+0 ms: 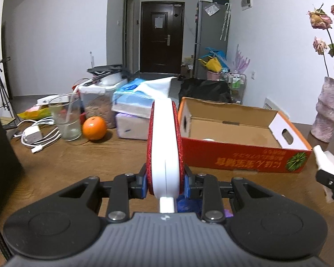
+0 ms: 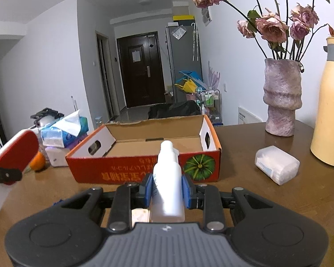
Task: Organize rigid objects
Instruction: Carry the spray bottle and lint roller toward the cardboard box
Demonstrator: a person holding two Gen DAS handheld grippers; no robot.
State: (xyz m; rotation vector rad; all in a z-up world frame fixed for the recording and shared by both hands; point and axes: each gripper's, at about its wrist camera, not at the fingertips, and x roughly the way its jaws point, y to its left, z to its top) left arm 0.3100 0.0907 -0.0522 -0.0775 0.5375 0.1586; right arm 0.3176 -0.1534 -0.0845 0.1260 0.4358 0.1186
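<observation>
Left tool (image 1: pixel 164 180) clamps red-and-white case (image 1: pixel 163 146) | right tool (image 2: pixel 167 188) clamps white spray bottle (image 2: pixel 167 182) | cardboard box (image 2: pixel 144 173) ahead

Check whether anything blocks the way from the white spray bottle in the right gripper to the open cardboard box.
Nothing visible does. The white spray bottle, held in the right gripper, faces the cardboard box across bare table. Only the box's own near wall has to be cleared. The plastic pack lies off to the right.

red-white case (image 1: pixel 164 146) upright, white spray bottle (image 2: pixel 168 184) tilted
</observation>
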